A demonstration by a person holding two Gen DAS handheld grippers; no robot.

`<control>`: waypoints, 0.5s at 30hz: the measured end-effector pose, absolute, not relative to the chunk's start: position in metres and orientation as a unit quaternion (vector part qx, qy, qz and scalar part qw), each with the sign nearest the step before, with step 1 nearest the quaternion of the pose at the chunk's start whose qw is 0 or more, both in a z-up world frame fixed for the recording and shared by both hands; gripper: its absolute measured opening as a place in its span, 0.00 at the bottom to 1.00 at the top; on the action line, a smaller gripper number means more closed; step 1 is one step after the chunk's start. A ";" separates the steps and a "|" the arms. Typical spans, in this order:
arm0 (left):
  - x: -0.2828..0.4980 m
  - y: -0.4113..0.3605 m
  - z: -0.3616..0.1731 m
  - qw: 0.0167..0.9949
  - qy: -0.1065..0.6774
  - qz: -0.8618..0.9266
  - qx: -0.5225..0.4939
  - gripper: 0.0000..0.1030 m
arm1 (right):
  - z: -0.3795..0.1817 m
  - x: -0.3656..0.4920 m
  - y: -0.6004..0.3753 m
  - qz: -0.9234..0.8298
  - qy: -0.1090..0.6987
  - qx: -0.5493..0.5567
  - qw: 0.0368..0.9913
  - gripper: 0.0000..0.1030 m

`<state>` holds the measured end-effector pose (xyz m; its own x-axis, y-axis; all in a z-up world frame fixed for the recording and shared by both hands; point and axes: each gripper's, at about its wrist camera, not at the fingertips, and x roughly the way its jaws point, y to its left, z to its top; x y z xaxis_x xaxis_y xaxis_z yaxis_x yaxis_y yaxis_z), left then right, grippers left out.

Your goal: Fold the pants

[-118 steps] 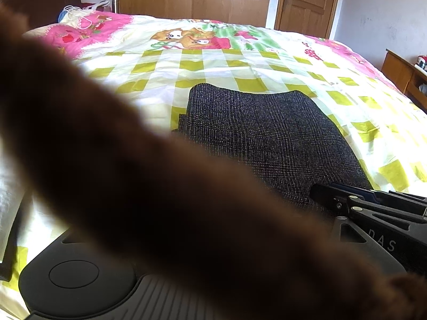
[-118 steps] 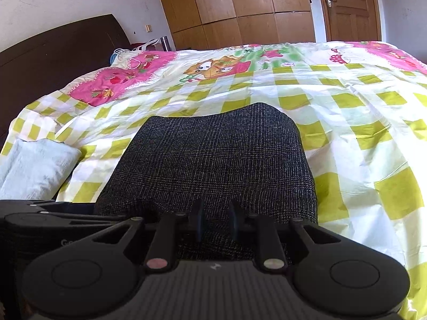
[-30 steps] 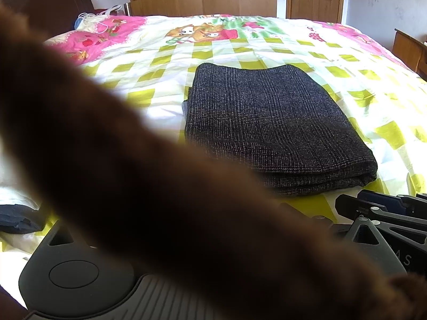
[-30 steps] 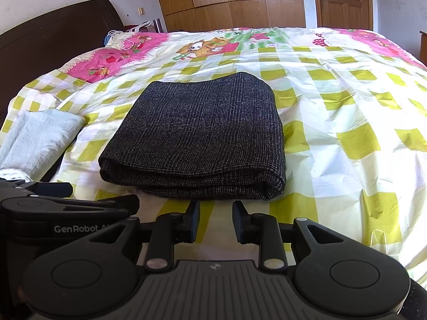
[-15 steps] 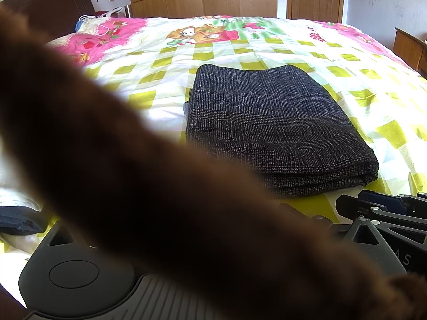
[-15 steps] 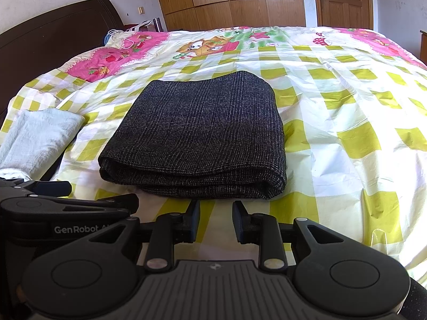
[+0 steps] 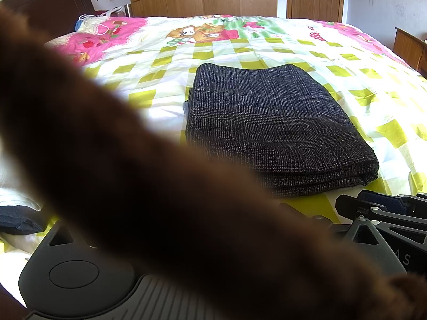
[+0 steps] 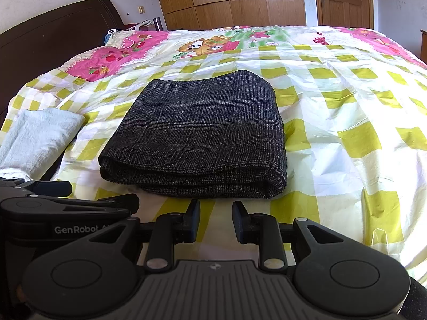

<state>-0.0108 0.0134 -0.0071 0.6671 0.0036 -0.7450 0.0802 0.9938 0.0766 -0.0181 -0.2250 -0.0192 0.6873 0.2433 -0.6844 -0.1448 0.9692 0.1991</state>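
A bedroom with a wall of brown wooden wardrobe doors (image 8: pixel 234 0) and a wooden door (image 8: pixel 341 0) at the back holds a wide bed under a yellow-green and white checked quilt (image 8: pixel 347 112) with pink cartoon borders. A dark wooden headboard (image 8: pixel 53 34) runs along the left side.

In the middle of the quilt lie the dark charcoal woven pants (image 8: pixel 197 130), already folded into a thick, squarish stack of several layers with rounded folded edges at its near side. Judging by that, the folding looks essentially done. A pale blue-white folded towel (image 8: pixel 40 136) rests well apart to the left.

The cloth looks like a heavyish, coarse weave: soft and floppy, not slippery, not fragile, with enough body to hold a crease. Lifted by one corner, the layers would likely slide open. If it needs moving or squaring, the safest hold seems to be the near folded edge, pinching all layers together at both near corners.

The right gripper (image 8: pixel 215 220) hovers just short of that near edge, not touching, its fingers narrowly parted and holding nothing. The left gripper (image 8: pixel 130 202) shows beside it in the right wrist view, off to the left, but whether its fingers are parted or closed I cannot tell. In its own view a blurred brown fuzzy sleeve (image 7: pixel 160 186) covers the fingertips.
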 end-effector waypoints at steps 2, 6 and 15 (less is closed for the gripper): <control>-0.011 0.014 -0.008 0.911 0.408 -0.021 0.051 0.98 | -0.019 -0.018 -0.225 0.106 0.381 0.065 0.916 0.40; -0.011 0.014 -0.008 0.911 0.410 -0.021 0.051 0.98 | -0.020 -0.018 -0.224 0.107 0.383 0.064 0.915 0.40; -0.009 0.013 -0.010 0.907 0.418 -0.021 0.050 0.98 | -0.022 -0.016 -0.225 0.111 0.389 0.065 0.912 0.40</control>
<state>-0.0094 0.0130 -0.0100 0.6490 0.0027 -0.7607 0.0805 0.9941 0.0721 -0.0158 -0.2247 -0.0219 0.6728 0.2538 -0.6950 -0.1520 0.9667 0.2058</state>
